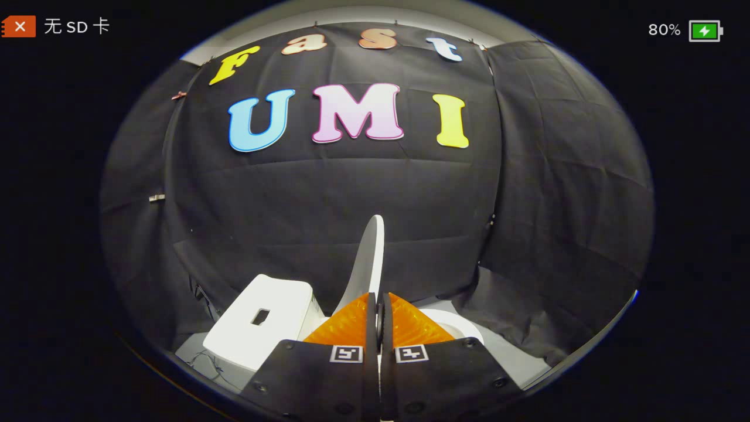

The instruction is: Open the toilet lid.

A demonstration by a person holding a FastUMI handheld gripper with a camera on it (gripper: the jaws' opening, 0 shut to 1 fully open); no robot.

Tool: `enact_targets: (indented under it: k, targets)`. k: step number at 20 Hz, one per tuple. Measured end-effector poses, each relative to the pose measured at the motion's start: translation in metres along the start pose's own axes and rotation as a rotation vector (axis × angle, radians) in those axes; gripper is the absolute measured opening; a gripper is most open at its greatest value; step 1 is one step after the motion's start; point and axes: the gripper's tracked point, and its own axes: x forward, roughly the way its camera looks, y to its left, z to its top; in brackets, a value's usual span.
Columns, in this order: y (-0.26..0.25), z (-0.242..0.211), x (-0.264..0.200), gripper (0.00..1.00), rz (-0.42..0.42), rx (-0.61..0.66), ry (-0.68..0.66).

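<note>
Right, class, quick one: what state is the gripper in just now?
Gripper: closed, both orange fingers pinching the edge of the white toilet lid, which stands raised nearly upright.

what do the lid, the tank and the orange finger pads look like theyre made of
Lid: thin, smooth white, likely hard plastic; it stands raised edge-on, pinched between the shut gripper's fingers. Tank: white, glossy, rounded corners, ceramic or plastic, can't tell which. Pads: orange, finely ribbed, probably soft rubber or printed flexible plastic.
</note>
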Motion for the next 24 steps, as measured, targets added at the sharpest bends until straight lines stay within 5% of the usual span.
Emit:
enact_targets:
  k: [24]
  targets:
    - [0.212,-0.005,-0.016,0.06,0.215,-0.282,-0.097]
